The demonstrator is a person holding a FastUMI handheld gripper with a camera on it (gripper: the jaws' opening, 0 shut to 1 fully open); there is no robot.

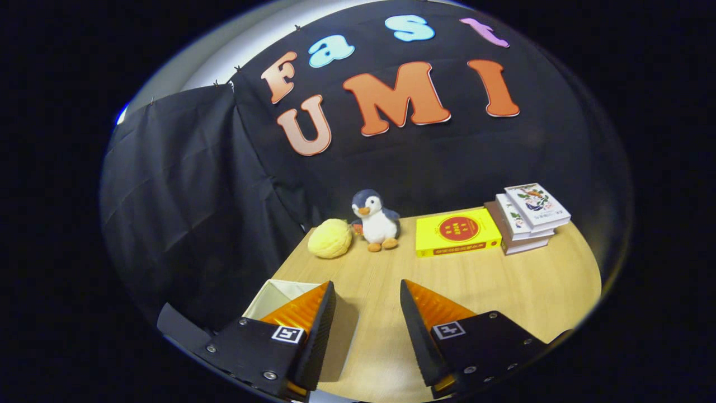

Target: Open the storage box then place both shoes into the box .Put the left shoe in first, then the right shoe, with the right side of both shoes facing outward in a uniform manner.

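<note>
gripper (368,324) held above the desk (492,285), fingers spread wide, nothing between them but bare wood surface. storage box (274,295) sits at about 9 o'clock from the gripper, at the near left edge of the desk; its pale inner walls show, top appears open, and the left finger (313,319) overlaps its right part in view, so whether finger and box touch cannot be told. inside of the box mostly hidden behind that finger. beyond the fingers, around 12 o'clock, a stuffed penguin (376,221) stands upright near the back of the desk, against the black cloth wall. a yellow fuzzy ball (330,238) lies just beside the penguin, at its 9 o'clock, close to touching. at roughly 1 o'clock from the gripper a yellow book (457,232) lies flat. further toward 2 o'clock, just beside the yellow book, a stack of books (528,218) lies with a white illustrated cover on top. right finger (419,330) over bare desk, well apart from the books.
</note>
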